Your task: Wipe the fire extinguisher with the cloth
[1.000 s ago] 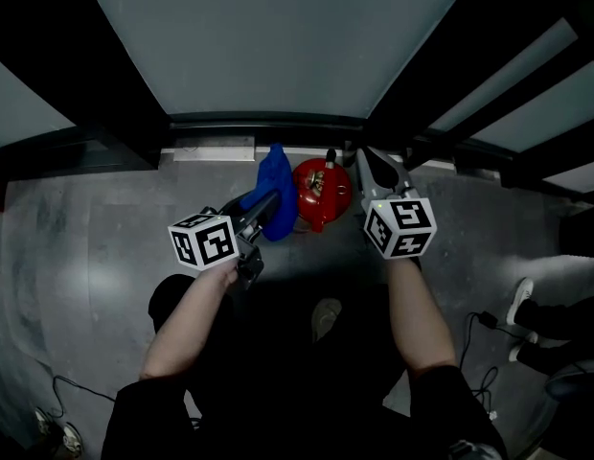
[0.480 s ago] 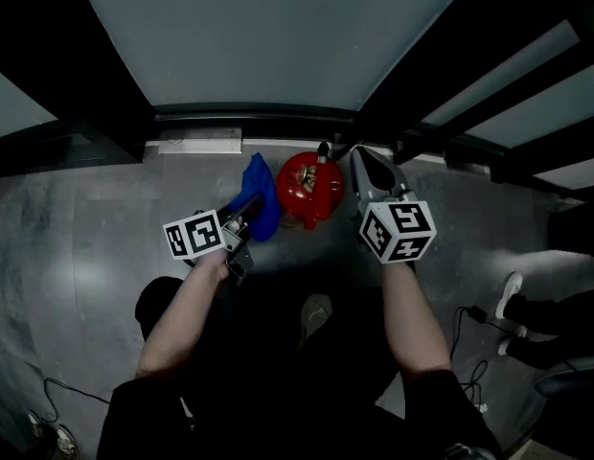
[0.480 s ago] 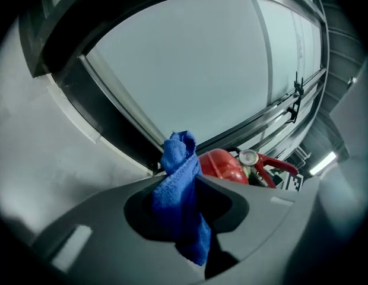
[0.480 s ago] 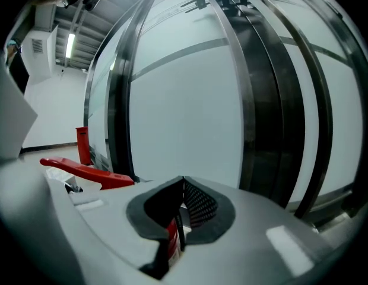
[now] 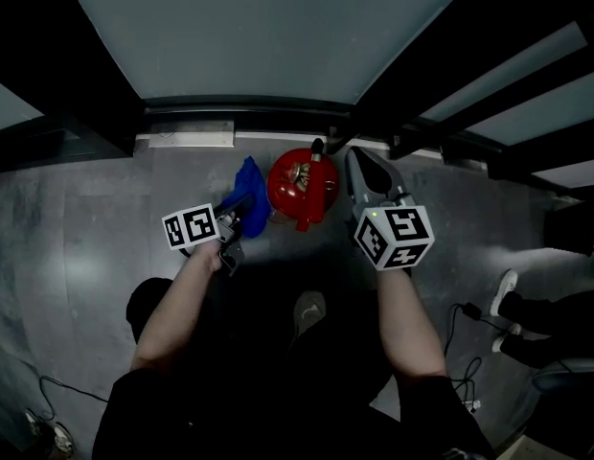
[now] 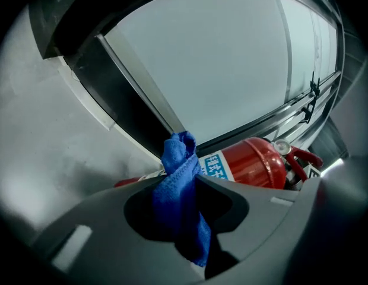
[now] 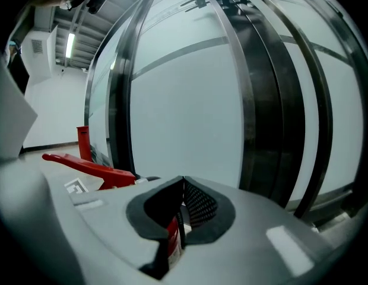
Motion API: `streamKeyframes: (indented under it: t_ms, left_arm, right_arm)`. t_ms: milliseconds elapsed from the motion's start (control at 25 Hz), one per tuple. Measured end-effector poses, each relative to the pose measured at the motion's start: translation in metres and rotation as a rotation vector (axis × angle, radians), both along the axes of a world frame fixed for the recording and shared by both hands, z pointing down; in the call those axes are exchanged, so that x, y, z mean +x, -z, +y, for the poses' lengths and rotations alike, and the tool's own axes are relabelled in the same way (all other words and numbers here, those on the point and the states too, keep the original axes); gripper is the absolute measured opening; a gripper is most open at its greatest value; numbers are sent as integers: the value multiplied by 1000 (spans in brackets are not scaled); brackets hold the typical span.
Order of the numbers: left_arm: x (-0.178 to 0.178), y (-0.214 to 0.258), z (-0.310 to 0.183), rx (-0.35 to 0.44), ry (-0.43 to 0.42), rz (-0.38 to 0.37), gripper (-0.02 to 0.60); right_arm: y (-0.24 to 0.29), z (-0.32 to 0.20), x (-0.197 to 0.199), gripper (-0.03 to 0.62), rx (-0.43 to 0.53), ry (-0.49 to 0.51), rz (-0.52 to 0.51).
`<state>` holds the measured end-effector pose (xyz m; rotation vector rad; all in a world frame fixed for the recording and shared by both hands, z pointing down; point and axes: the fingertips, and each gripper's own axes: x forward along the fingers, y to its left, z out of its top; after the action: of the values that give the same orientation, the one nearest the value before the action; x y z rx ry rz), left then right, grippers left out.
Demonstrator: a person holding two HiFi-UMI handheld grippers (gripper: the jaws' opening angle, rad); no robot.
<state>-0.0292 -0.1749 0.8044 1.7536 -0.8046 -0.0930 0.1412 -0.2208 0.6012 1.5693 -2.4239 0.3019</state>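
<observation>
Where the task's thing is: the round red metal fire extinguisher (image 5: pixel 302 188) stands on the grey floor (image 5: pixel 86 257), close to the bottom of the big pale glass wall (image 5: pixel 249 36). It sits between the two grippers.
Left gripper: the left gripper (image 5: pixel 235 220) has its jaws squeezed tight on the soft blue cloth (image 6: pixel 181 200). One end of the cloth sticks up past the jaw tips and the other end hangs down.
Why the cloth is there: it is just beside the left side of the red tank, so I think it is ready to rub it. I cannot tell if it is touching.
Right gripper: the right gripper (image 5: pixel 356 166) has its jaws pressed together, and I see nothing held in them. A bit of red shows low down in the gap, behind the jaws.
Why the right gripper is there: it is near the top right of the tank, by the red handle (image 7: pixel 89 165). Maybe it is there to keep the tank from tipping.
Containers: there is no box or bucket here. The tank is closed, so what is inside cannot be seen.
</observation>
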Motion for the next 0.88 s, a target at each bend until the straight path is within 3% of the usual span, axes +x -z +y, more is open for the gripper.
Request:
streamKeyframes:
  t_ms: [320, 880]
  left_arm:
    - [3, -52, -1, -59, -5, -48, 98]
    - [7, -152, 17, -265, 48, -119, 98]
  right_arm:
    - [-1, 0, -4, 3, -7, 8, -11]
    - [3, 6, -8, 3, -32, -9, -23]
